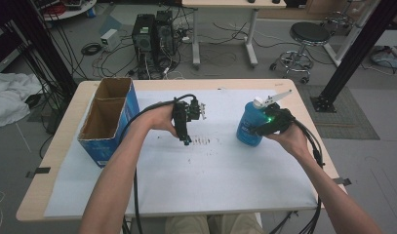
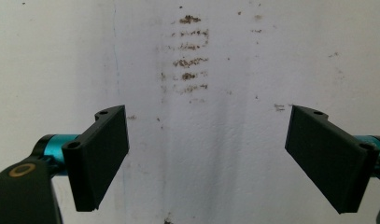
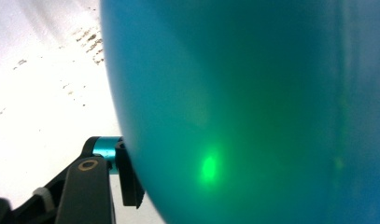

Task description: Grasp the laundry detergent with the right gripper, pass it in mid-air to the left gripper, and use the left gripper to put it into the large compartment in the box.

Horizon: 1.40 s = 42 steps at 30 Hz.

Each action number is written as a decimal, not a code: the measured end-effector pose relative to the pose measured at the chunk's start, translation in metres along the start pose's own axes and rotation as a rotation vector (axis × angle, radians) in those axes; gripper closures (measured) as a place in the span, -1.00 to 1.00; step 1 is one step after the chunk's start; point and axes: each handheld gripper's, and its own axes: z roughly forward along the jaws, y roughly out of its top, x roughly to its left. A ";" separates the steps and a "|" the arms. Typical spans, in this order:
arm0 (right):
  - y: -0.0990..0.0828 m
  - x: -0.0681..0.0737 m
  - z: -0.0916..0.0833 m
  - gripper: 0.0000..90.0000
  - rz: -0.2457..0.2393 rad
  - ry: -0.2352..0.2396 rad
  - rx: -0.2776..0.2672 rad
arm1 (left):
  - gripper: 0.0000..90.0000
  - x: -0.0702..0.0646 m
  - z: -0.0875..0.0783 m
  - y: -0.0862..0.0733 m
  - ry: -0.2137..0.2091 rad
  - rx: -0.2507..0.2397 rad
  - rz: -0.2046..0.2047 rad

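Standing upright on the white sheet (image 1: 186, 180) that covers the surface (image 1: 59, 146), a blue bottle (image 1: 248, 127) with a white pump top (image 1: 270, 100) is seen toward the right side in the high view. The right hand-held gripper (image 1: 264, 127) is pressed against its side, at about mid-height of the body. In the right gripper view the bottle (image 3: 253, 107) is brought so close that it is blurred and cut off at the top, right and bottom edges; one black pad (image 3: 128, 179) is seen touching its curved wall, while the opposite pad is hidden behind the bottle. The jaws are thus closed on the bottle's body, though contact on the far side cannot be confirmed. A green light is reflected on the plastic.

The left hand-held gripper (image 1: 186, 141) is held pointing down at the sheet near the middle of the surface, well apart from the bottle. In the left gripper view its pads (image 2: 103, 158) are spread wide with nothing between them, and short rows of brown marks (image 2: 190, 60) on the sheet are seen beyond them. What the marks are made of cannot be told.

An open cardboard box (image 1: 108, 119) with blue sides is placed at the left edge of the surface; its inside is only partly visible.
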 end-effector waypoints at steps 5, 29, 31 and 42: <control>-0.001 -0.001 0.001 -0.14 0.001 -0.002 0.000 | -0.70 0.000 -0.001 -0.001 0.002 0.000 -0.001; -0.006 -0.006 0.000 0.04 -0.005 0.031 -0.046 | -0.70 -0.002 -0.005 0.001 0.009 -0.027 0.005; -0.005 -0.006 0.000 0.05 -0.016 0.033 -0.045 | -0.70 -0.004 -0.010 0.001 0.014 -0.051 0.002; 0.014 0.013 -0.003 0.04 -0.140 0.141 -0.048 | -0.70 -0.013 -0.054 0.014 0.068 -0.135 0.016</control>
